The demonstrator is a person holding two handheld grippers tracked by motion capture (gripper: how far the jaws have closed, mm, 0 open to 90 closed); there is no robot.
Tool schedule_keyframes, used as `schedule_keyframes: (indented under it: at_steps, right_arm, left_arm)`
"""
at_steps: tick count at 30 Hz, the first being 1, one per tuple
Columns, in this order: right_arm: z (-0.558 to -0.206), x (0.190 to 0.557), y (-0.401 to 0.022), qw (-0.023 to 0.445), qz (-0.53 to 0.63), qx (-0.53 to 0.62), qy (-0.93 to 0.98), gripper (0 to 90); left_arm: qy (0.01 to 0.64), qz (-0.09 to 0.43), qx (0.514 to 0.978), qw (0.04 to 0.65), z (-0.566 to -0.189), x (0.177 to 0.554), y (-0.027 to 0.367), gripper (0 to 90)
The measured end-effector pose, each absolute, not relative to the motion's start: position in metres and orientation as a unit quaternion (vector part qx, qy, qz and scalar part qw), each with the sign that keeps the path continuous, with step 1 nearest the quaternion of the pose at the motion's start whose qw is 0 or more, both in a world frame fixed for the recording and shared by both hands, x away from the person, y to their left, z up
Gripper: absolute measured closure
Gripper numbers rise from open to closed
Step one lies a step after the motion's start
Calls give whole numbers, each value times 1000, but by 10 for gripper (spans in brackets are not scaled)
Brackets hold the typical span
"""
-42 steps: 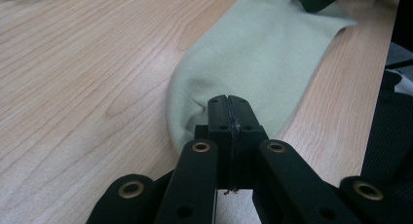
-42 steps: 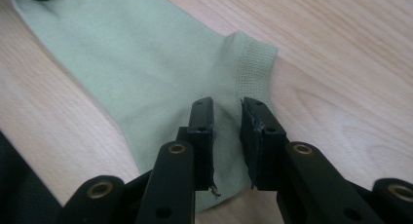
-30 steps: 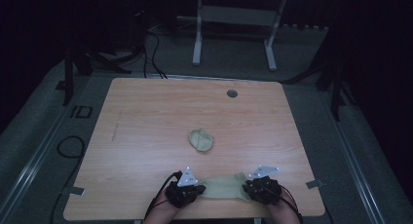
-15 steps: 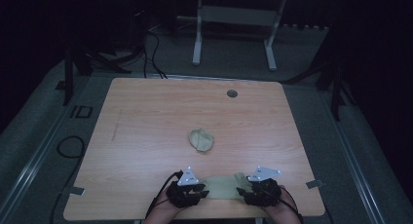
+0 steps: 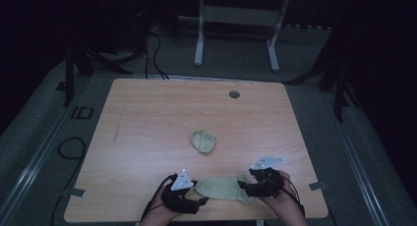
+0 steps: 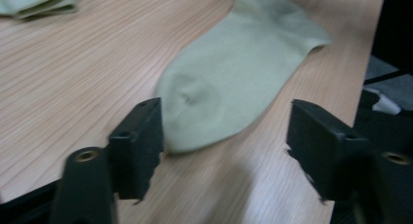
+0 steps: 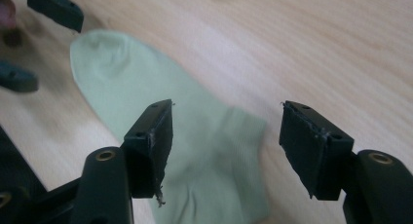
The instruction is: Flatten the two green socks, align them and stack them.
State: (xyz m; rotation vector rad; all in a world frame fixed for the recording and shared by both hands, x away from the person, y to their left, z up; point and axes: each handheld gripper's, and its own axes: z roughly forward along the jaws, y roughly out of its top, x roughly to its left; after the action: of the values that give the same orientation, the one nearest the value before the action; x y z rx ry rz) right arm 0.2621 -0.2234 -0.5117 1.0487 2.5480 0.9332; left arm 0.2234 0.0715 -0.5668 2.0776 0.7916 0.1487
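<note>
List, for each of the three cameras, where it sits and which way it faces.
High view: fixed above the person's side, looking forward and down on the table; both hands, left gripper and right gripper enter at the bottom.
Left gripper view: rides that gripper, looking along its open jaws at the flat sock.
Right gripper view: rides that gripper, jaws open over the sock's cuff.
All three share the flat sock.

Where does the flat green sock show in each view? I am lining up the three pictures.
High view: the flat sock lies at the table's near edge, between the left gripper and the right gripper.
Left gripper view: flat sock stretches away from the open jaws.
Right gripper view: flat sock runs from lower centre to upper left.
Shared landmark: the balled sock, top left in the left gripper view.
</note>
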Motion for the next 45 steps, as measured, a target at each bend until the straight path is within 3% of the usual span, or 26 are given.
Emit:
schedule_keyframes:
  at_steps: [6, 18, 30, 36, 39, 42, 45]
  right_arm:
    - [-503, 282, -208, 115, 326, 361, 866, 379]
    - [-488, 337, -154, 116, 318, 357, 871, 407]
    - [-503, 390, -95, 115, 273, 369, 881, 406]
    - [-521, 415, -72, 119, 238, 387, 883, 364]
    - [-529, 422, -64, 121, 228, 397, 881, 337]
    - [-537, 427, -58, 127, 216, 400, 882, 331]
    - [-543, 428, -52, 129, 203, 391, 889, 337]
  left_arm:
    - [338, 67, 825, 449, -562, 224, 87, 180]
    - [350, 78, 822, 442, -564, 221, 108, 159]
    - [355, 79, 824, 435, -566, 223, 114, 160]
    - [360, 77, 821, 436, -567, 223, 116, 158]
    - [369, 83, 818, 433, -567, 222, 120, 120]
    - [379, 81, 818, 426, -570, 221, 126, 21]
    - [385, 83, 814, 428, -571, 219, 132, 22]
